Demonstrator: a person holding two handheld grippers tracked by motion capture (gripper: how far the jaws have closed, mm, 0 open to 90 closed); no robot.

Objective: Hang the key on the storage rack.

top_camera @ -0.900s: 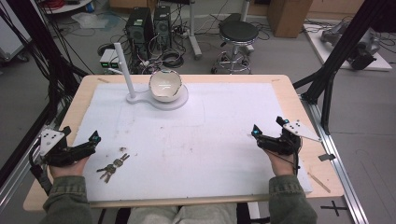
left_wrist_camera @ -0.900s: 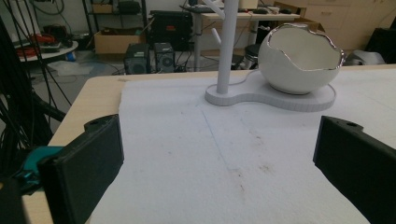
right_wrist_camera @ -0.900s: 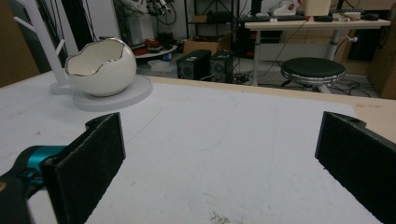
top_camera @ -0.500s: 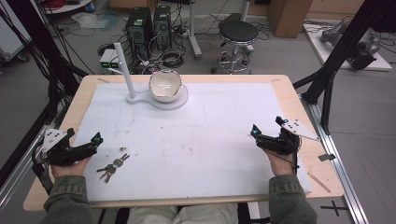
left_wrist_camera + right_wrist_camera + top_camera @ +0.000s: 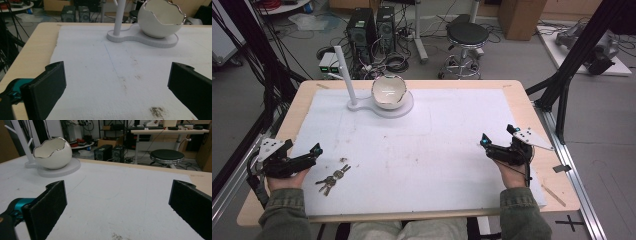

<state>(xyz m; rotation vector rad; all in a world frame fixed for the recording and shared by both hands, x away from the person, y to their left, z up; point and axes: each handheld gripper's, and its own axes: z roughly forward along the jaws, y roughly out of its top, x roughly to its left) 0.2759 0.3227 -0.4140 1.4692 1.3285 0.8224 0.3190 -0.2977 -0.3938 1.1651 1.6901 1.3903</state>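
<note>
My left gripper [image 5: 302, 148] rests low at the table's left front, held by a hand in a green sleeve. Its jaws stand wide open with only white mat between them [image 5: 117, 77]. A bunch of keys [image 5: 332, 179] lies on the mat just right of it, apart from the jaws. My right gripper [image 5: 497, 136] sits at the right front, also wide open and empty [image 5: 117, 195]. A white egg-shaped bowl with a silver rim [image 5: 388, 91] [image 5: 161, 18] [image 5: 52, 152] stands on a white stand base [image 5: 404, 107] at the far middle.
A white post [image 5: 344, 75] rises from the stand's left end. A white mat [image 5: 427, 150] covers most of the wooden table [image 5: 527, 105]. A small dark bit [image 5: 343, 160] lies near the keys. Beyond the table are computer towers, cables and a stool.
</note>
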